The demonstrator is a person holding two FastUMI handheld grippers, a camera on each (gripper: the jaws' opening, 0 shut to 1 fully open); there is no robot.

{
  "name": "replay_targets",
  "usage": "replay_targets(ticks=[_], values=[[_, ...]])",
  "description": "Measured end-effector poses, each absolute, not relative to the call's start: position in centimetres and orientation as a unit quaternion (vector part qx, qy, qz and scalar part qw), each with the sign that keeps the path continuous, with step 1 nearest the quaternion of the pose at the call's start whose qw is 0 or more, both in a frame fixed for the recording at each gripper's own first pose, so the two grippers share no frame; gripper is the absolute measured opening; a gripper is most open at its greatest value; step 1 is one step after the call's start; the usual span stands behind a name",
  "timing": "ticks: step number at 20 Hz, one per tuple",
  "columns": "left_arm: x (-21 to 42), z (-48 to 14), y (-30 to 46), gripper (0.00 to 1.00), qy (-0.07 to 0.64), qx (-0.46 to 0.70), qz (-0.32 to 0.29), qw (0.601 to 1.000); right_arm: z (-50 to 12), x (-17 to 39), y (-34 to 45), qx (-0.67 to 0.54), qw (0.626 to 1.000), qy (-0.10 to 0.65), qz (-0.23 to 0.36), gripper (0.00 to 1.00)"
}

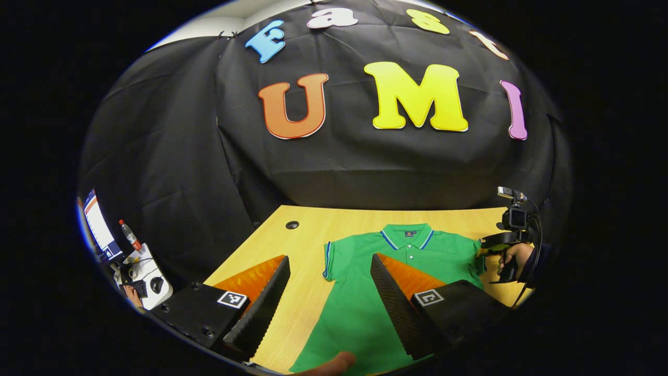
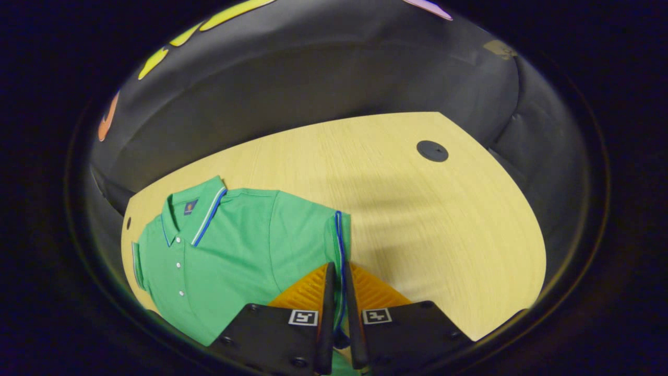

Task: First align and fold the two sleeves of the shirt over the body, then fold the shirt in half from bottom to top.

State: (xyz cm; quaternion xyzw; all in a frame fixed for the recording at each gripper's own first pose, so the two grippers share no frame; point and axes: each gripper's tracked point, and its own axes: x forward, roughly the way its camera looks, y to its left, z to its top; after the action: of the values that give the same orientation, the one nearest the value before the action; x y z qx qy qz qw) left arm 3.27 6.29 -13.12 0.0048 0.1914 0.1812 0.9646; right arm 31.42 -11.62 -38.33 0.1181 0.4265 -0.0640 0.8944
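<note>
A green polo shirt lies flat and face up on the wooden counter, collar toward the booth's back wall and hem toward the person, so its long axis runs from near edge to far edge. In the right gripper view, the right hand-held gripper is nearly pressed together on the blue-trimmed cuff of one sleeve, the cuff edge running up between its two fingers; that sleeve lies straight ahead of it and the shirt's body spreads away to its left. In the left gripper view, the left hand-held gripper is spread wide and holds nothing, poised above the lower left part of the shirt, with the other sleeve just ahead between its fingers. The right arm looks better placed to act first: judging from the grip, the coming move is to carry the pinched sleeve sideways across the chest, toward the button placket.
</note>
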Motion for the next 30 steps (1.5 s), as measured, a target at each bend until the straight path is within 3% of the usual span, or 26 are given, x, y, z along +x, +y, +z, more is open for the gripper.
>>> replay_targets(ticks=[2, 5, 6, 16, 23, 30], values=[[3.0, -13.2, 6.7, 1.0, 0.192, 0.005, 0.184, 0.964, -38.1, 31.5, -12.5, 0.107, 0.894, 0.427, -0.085, 0.06], [2.4, -13.2, 7.3, 1.0, 0.192, 0.009, 0.188, 0.963, -38.5, 31.4, -12.2, 0.118, 0.889, 0.431, -0.096, 0.06], [2.2, -13.0, 7.5, 1.0, 0.189, 0.01, 0.189, 0.964, -37.9, 31.1, -12.2, 0.122, 0.889, 0.43, -0.098, 0.0], [1.1, -12.1, 9.0, 1.0, 0.167, -0.014, 0.17, 0.971, -29.9, 31.9, -9.6, 0.115, 0.917, 0.373, -0.077, 0.02], [-0.7, -13.8, 11.3, 1.0, 0.179, -0.024, 0.17, 0.969, -29.3, 32.1, -1.9, 0.029, 0.928, 0.371, 0.027, 0.03], [-2.9, -15.7, 13.6, 1.0, 0.197, -0.041, 0.194, 0.96, -31.8, 32.1, 4.3, -0.105, 0.914, 0.372, 0.119, 0.03]])
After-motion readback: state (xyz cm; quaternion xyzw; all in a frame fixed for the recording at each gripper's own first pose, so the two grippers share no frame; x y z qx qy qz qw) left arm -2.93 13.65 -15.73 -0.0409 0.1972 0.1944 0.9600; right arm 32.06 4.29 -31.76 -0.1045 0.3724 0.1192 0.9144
